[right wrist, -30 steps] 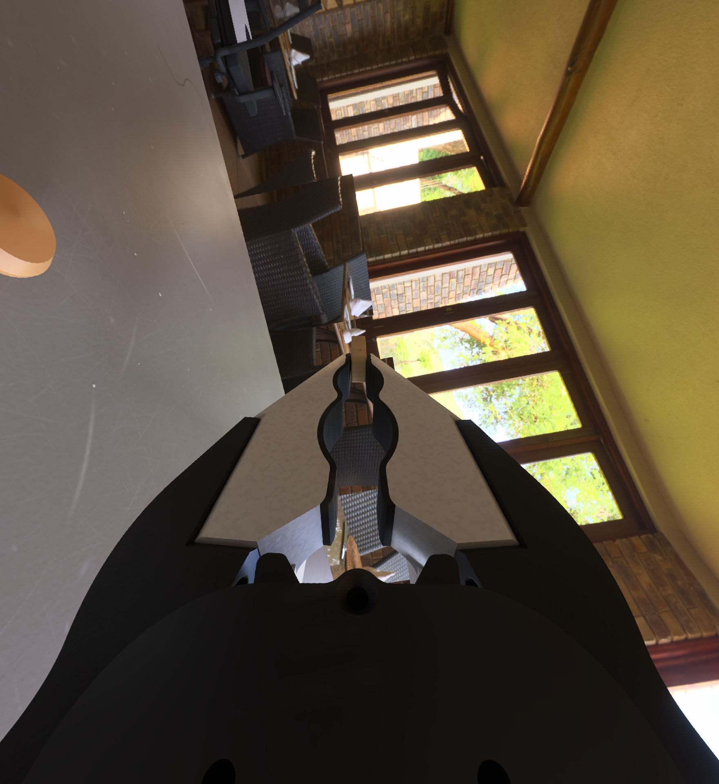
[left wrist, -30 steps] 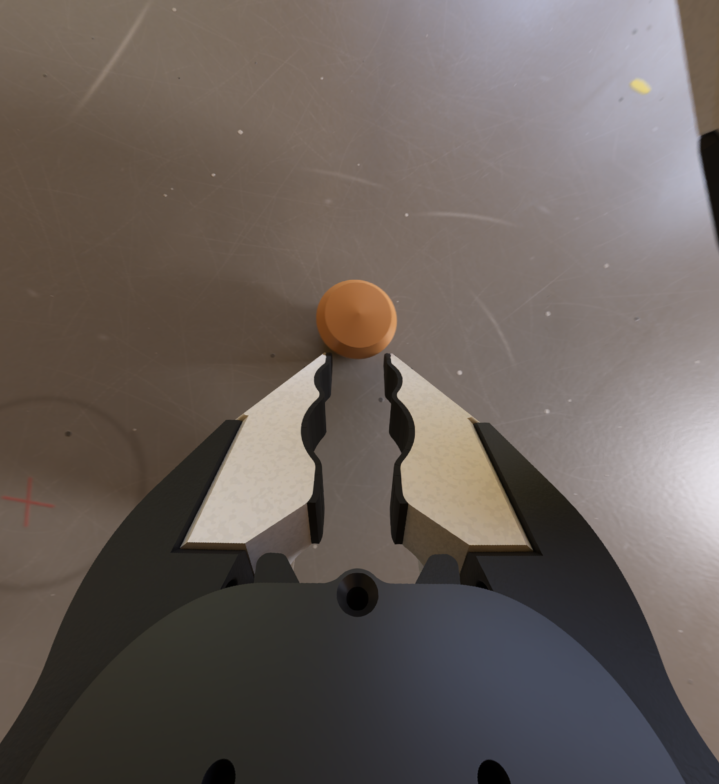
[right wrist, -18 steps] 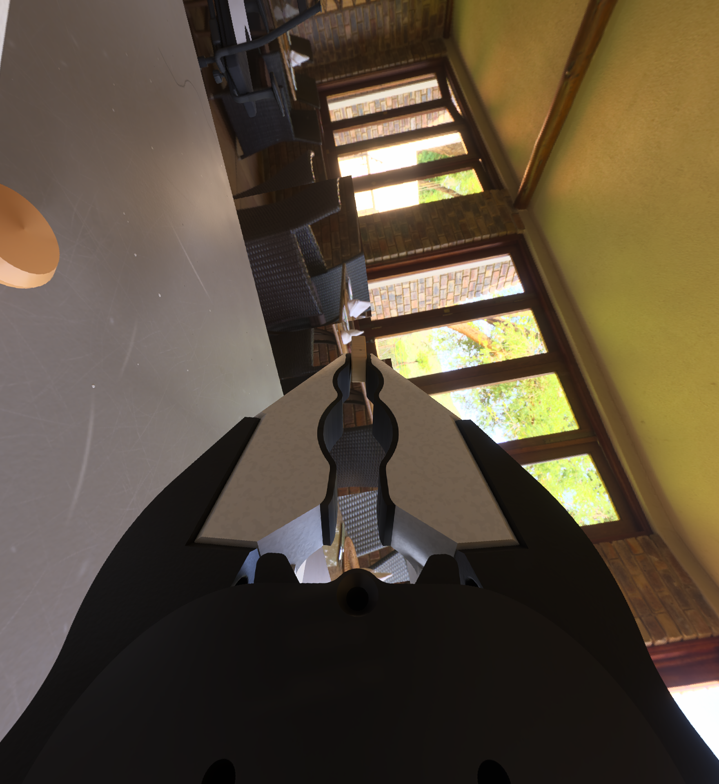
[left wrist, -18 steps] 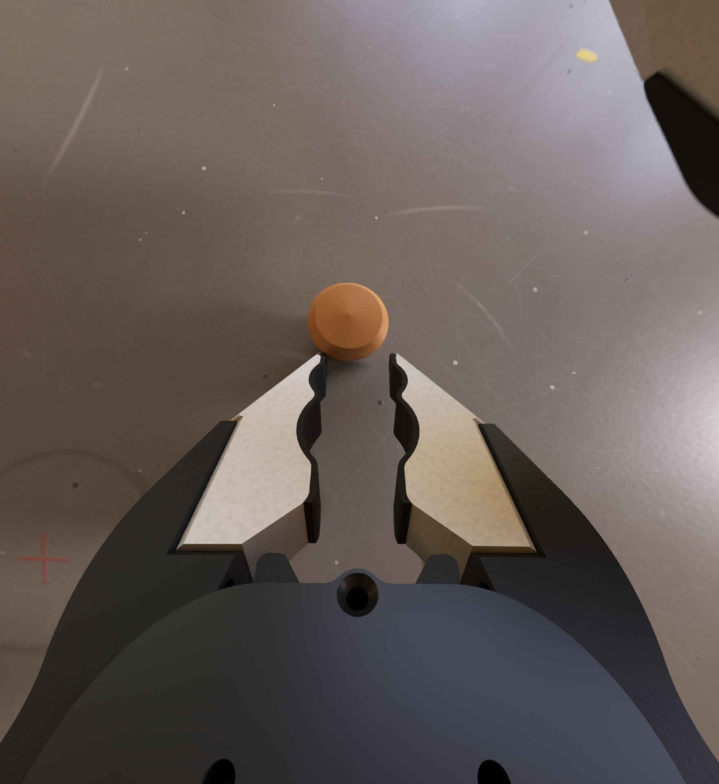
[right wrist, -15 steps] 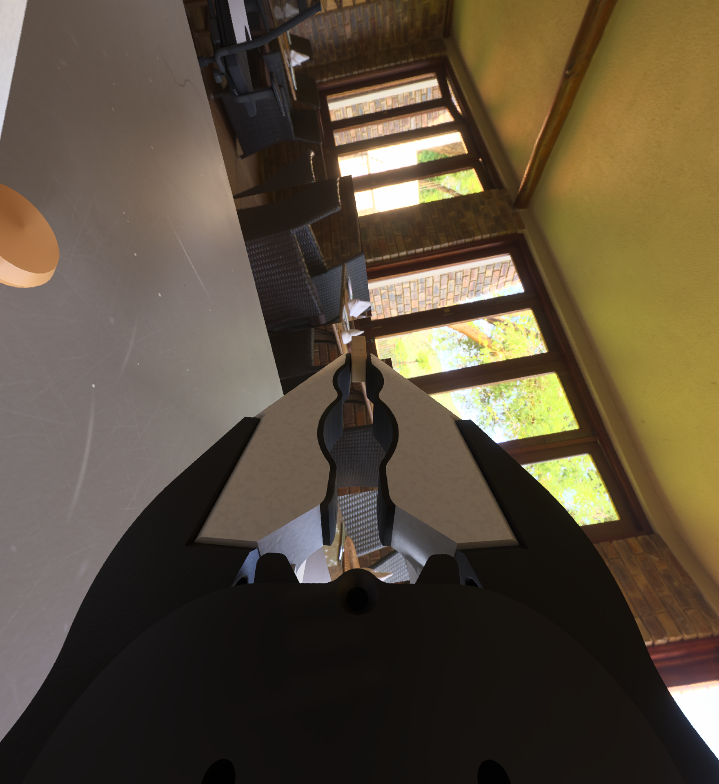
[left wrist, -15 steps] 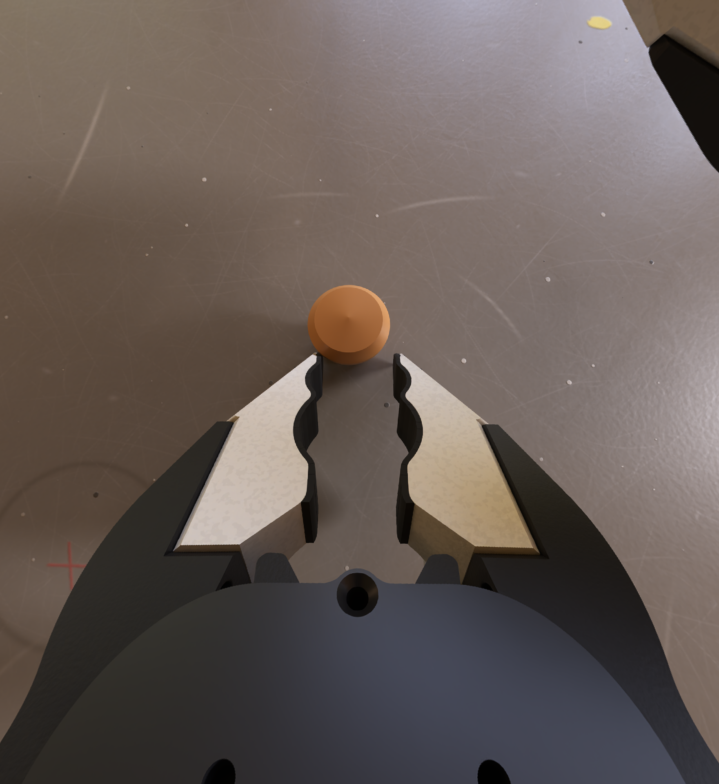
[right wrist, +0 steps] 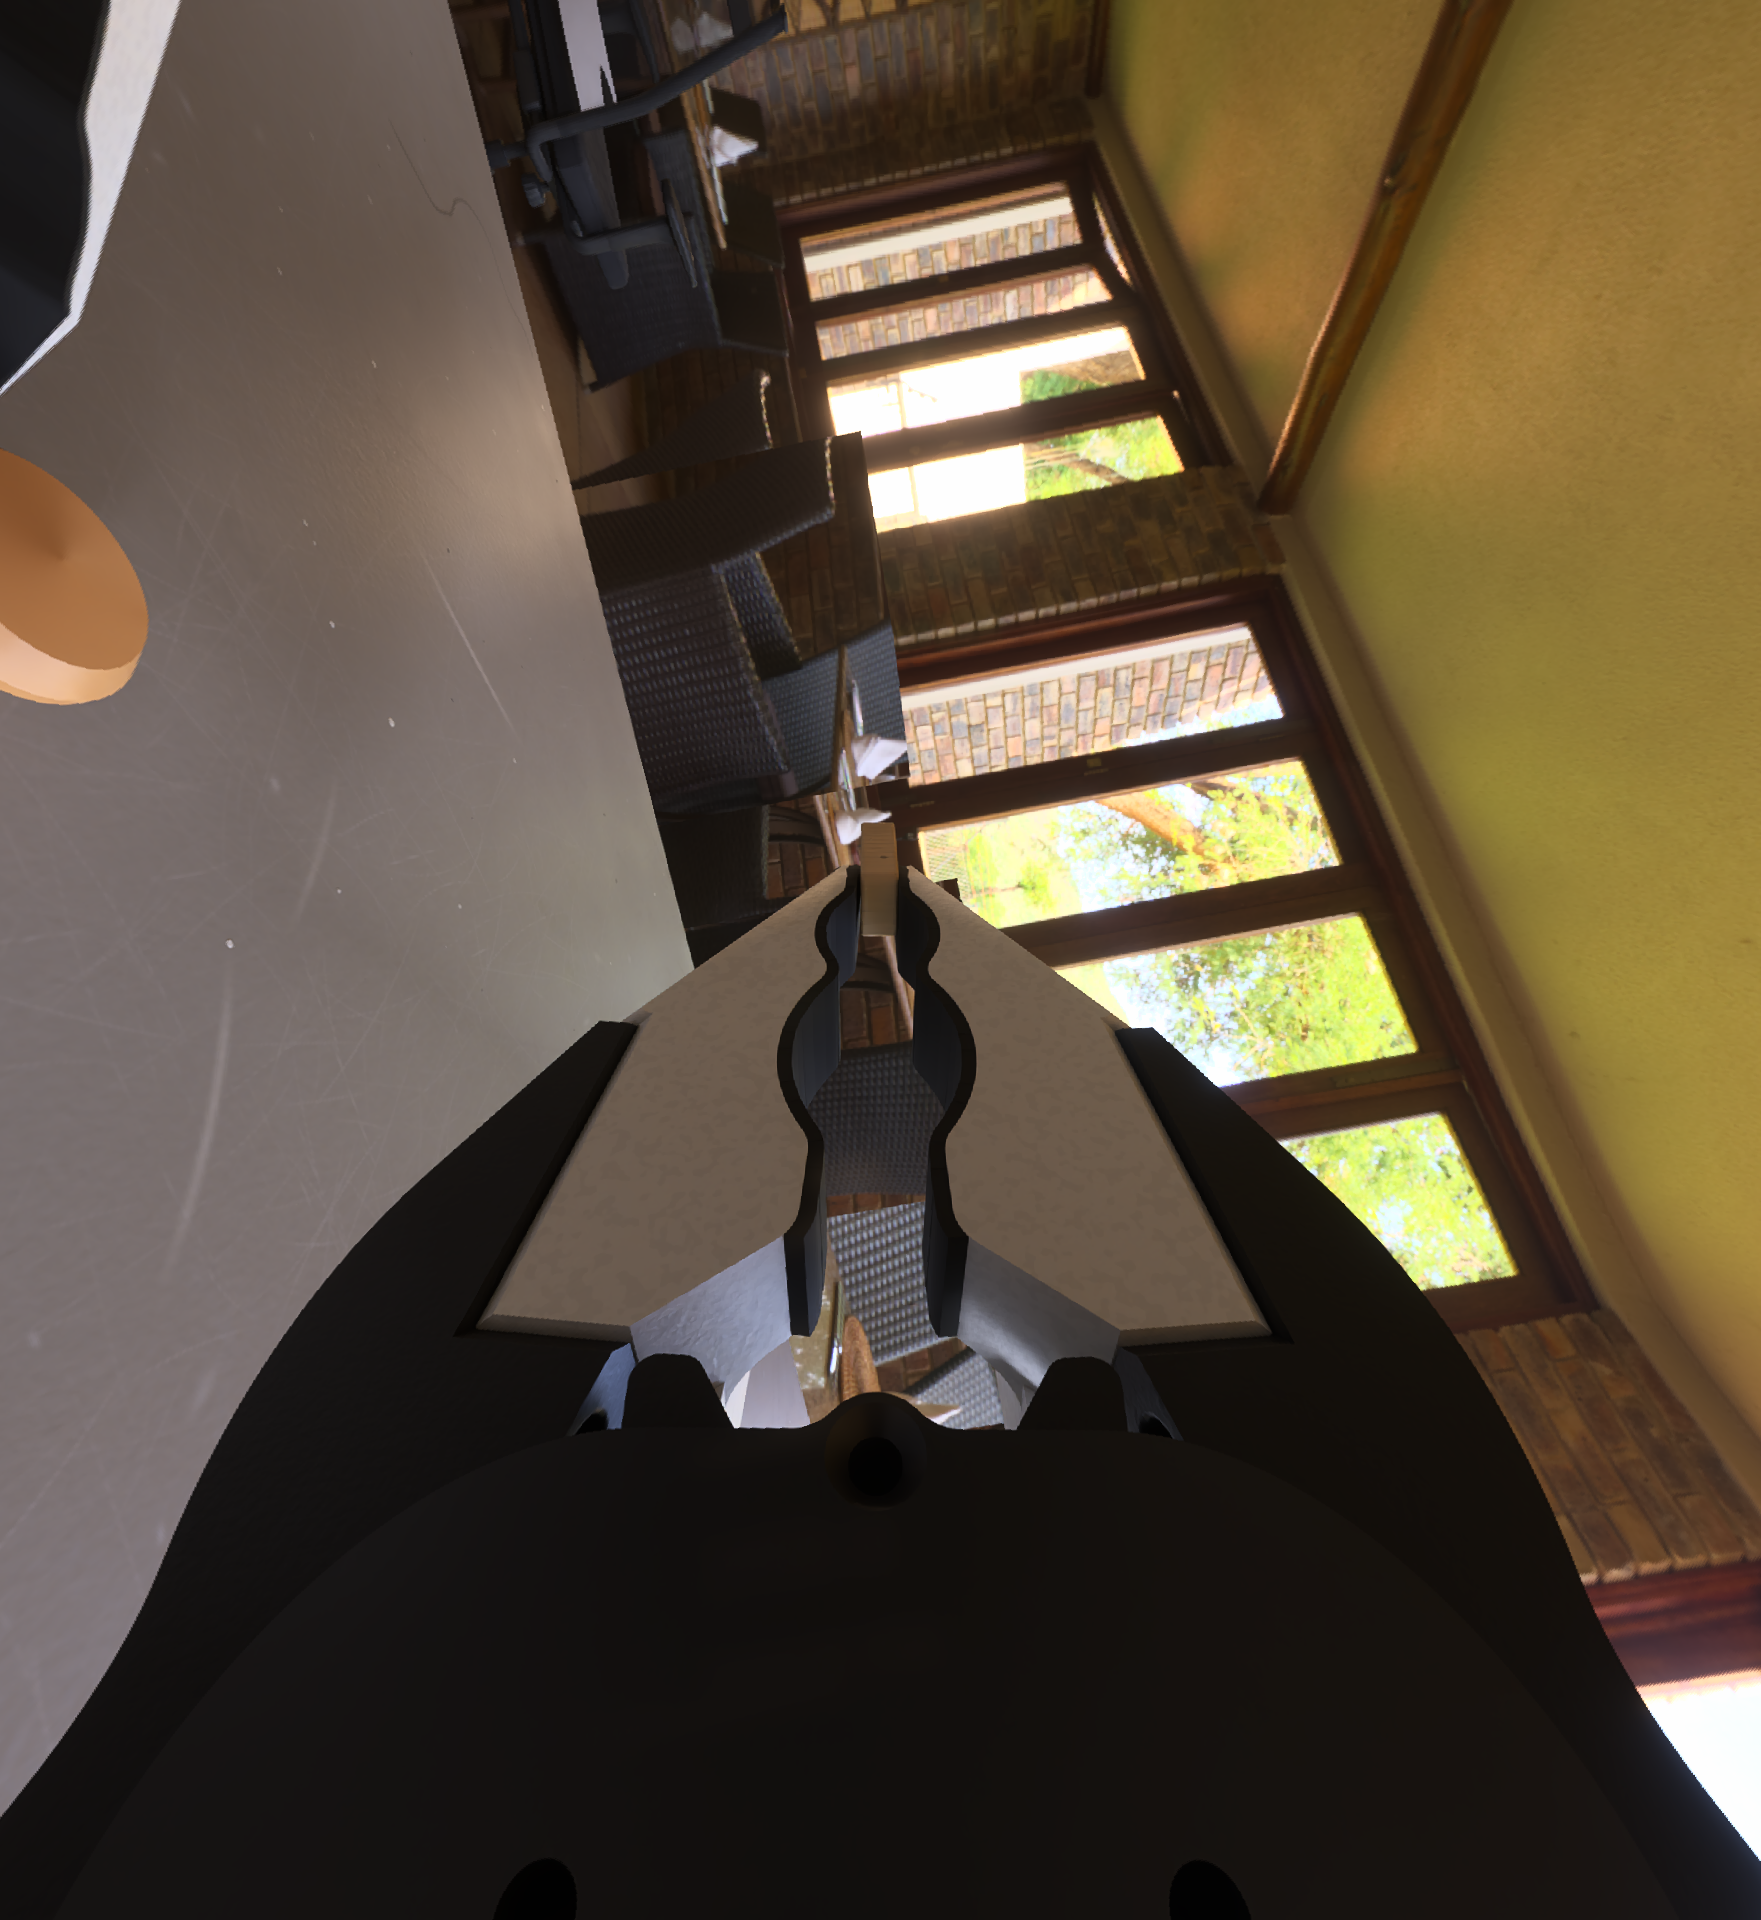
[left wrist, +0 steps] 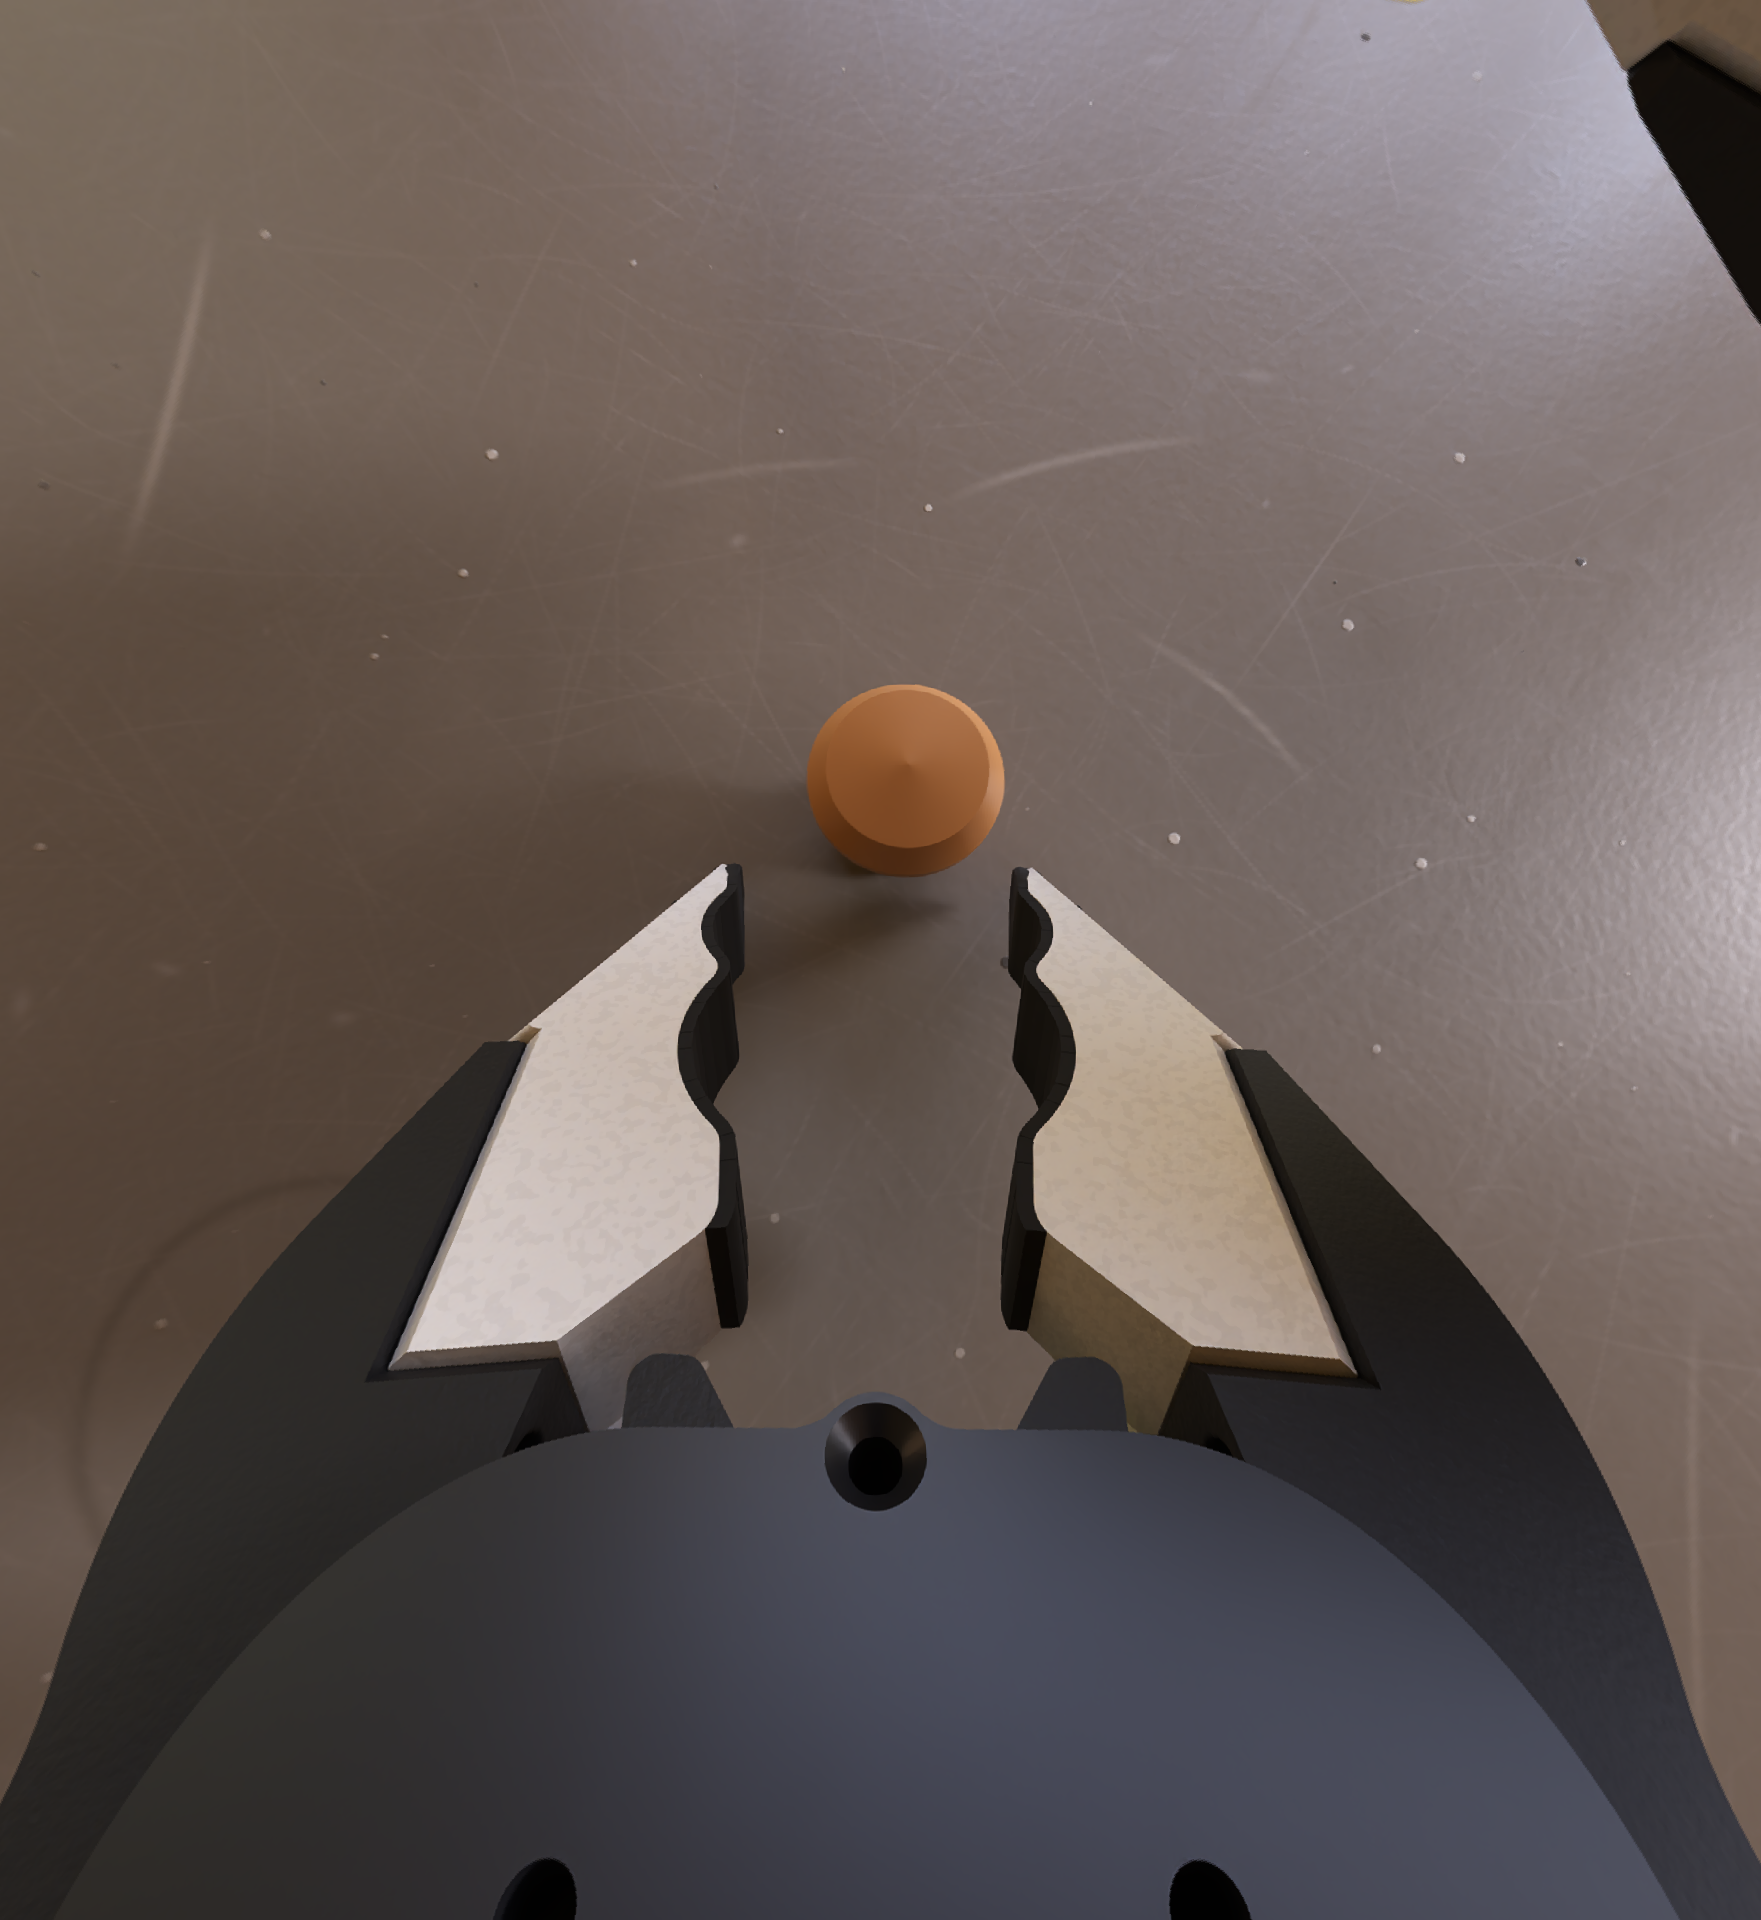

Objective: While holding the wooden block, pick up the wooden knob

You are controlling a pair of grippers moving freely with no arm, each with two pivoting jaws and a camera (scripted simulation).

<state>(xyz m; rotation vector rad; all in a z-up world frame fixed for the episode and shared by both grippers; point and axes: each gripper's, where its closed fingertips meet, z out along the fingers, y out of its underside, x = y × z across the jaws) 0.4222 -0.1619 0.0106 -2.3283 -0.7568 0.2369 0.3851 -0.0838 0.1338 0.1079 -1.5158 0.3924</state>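
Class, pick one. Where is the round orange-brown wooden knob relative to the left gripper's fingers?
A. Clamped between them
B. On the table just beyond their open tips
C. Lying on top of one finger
B: the round orange-brown wooden knob rests on the scratched grey-brown table just ahead of the left gripper, whose fingers are spread apart and clear of it.

Your left gripper (left wrist: 876, 883) sits above the table (left wrist: 336, 520), w/ the wooden knob (left wrist: 905, 779) on the table just ahead of the tips, between them and slightly right of centre. Your right gripper (right wrist: 878, 902) has the wooden block (right wrist: 878, 878) between its tips; knob lies far left in that view, chairs (right wrist: 710, 665) beyond the table edge.
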